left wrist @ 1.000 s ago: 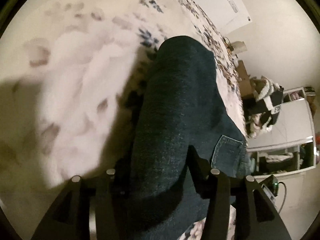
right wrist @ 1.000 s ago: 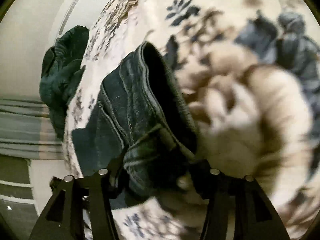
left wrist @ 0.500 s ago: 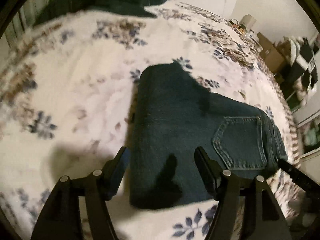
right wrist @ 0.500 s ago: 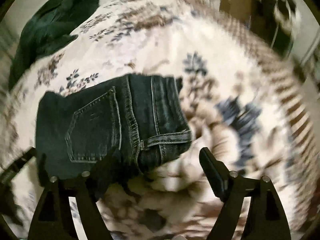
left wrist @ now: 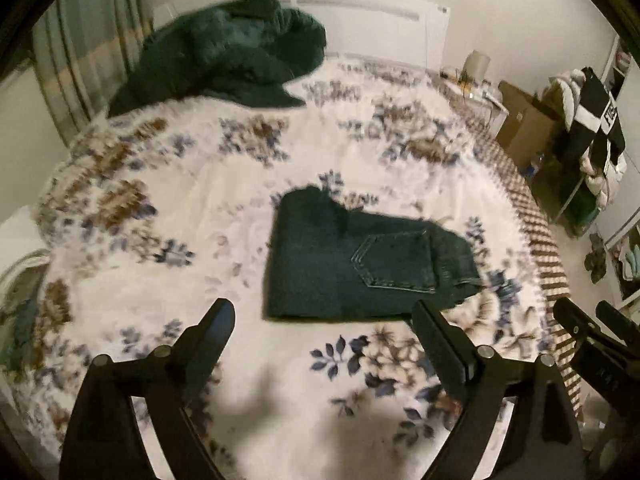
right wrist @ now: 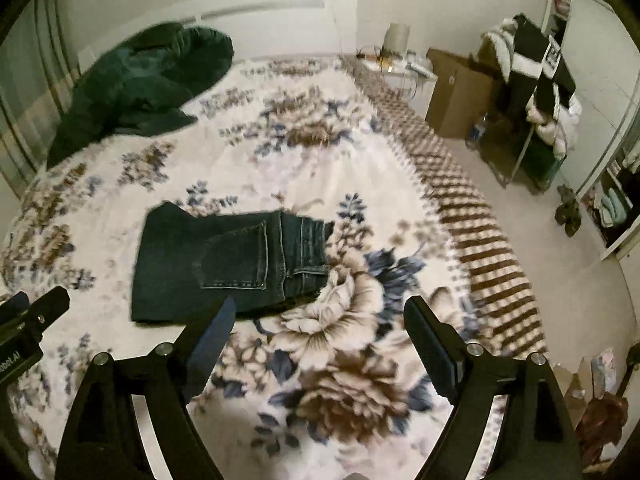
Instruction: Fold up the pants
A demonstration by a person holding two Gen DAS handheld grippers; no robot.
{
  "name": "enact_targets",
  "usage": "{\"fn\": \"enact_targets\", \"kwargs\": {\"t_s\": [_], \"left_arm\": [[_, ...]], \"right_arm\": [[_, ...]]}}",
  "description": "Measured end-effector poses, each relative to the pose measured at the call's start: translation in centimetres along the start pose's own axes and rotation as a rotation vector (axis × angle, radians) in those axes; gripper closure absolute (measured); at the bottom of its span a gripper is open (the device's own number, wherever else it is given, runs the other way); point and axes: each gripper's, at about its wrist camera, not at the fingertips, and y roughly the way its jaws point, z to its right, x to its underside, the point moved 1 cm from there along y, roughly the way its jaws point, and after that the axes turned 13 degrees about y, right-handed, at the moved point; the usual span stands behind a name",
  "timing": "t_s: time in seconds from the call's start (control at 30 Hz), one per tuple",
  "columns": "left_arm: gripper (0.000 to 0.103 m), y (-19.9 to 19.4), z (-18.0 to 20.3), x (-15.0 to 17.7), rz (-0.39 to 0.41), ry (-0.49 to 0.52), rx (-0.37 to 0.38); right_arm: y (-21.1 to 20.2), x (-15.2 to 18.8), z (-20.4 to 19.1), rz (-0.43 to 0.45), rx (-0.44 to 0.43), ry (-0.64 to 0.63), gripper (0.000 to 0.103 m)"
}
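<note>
Dark blue jeans lie folded into a compact rectangle on the floral bedspread, back pocket up and waistband to the right. They also show in the right wrist view. My left gripper is open and empty, raised well above and nearer than the jeans. My right gripper is open and empty, held above the bedspread just right of the jeans. The right gripper's tip shows at the left view's right edge.
A dark green garment is heaped at the head of the bed, also seen in the right wrist view. The bed's right edge has a brown striped border. Cardboard boxes and a laden rack stand on the floor beyond.
Both grippers let go of the jeans and opened, then pulled up and back from the bed. The jeans now lie flat and folded on the bedspread.
</note>
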Motion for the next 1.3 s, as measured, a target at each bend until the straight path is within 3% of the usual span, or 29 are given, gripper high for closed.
{"fn": "enact_targets", "kwargs": {"t_s": [0.47,0.77,0.87,0.97,1.03,1.3], "left_arm": [[0.012,-23.5,4.3,0.8,0.155,0.004,-0.077],[0.012,-33.0,4.8,2.4,0.199,-0.025,-0.134],[0.012,-34.6,4.7,2.8,0.203,-0.028,-0.138],[0.0,-35.7,4.9,3.5,0.207,-0.012,-0.14],[0.0,-36.0,5.0,3.8,0.217,-0.007,-0.145],[0.0,-35.8,5.2,4.8,0.192,0.004,-0.147]], "right_arm": [[-26.7,-0.5,5.1,0.193,-0.122,-0.044,0.014],[-40.2,0.8,8.0,0.238,-0.178,-0.046,0.014],[-43.2,1.6,8.3,0.231,-0.192,-0.044,0.013],[-45.4,2.5,8.2,0.238,-0.19,-0.052,0.01],[-46.3,3.0,8.1,0.24,-0.197,-0.052,0.009],[-46.3,3.6,7.5,0.225,-0.182,-0.079,0.008]]}}
